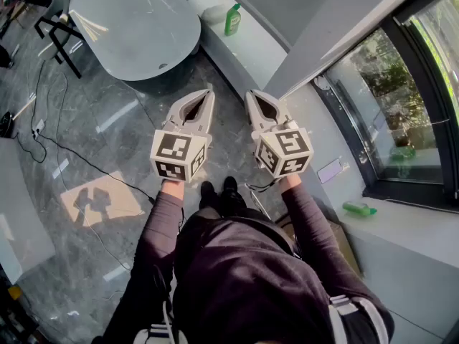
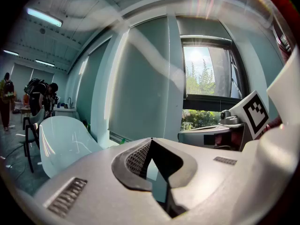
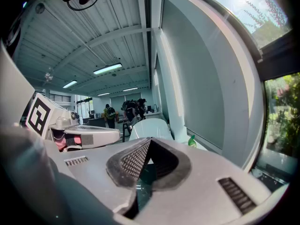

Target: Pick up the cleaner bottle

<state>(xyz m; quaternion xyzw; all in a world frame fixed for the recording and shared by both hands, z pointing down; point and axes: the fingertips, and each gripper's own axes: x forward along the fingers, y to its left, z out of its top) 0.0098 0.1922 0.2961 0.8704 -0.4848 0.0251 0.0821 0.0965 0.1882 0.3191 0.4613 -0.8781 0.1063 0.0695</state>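
Left hand-held gripper [image 1: 206, 92], right hand-held gripper [image 1: 252, 94] closed, empty; cleaner bottle [image 1: 232, 18] ahead; second bottle [image 1: 358, 208], head view only.

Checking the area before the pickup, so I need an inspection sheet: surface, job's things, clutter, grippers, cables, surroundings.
Surface: white ledge along the wall.
Job's things: green cleaner bottle upright on the ledge, untouched.
Clutter: green object lying on the window sill.
Grippers: left gripper and right gripper both shut, empty, side by side.
Cables: black cable trailing across the floor at left.
Surroundings: oval table, window, people far off.
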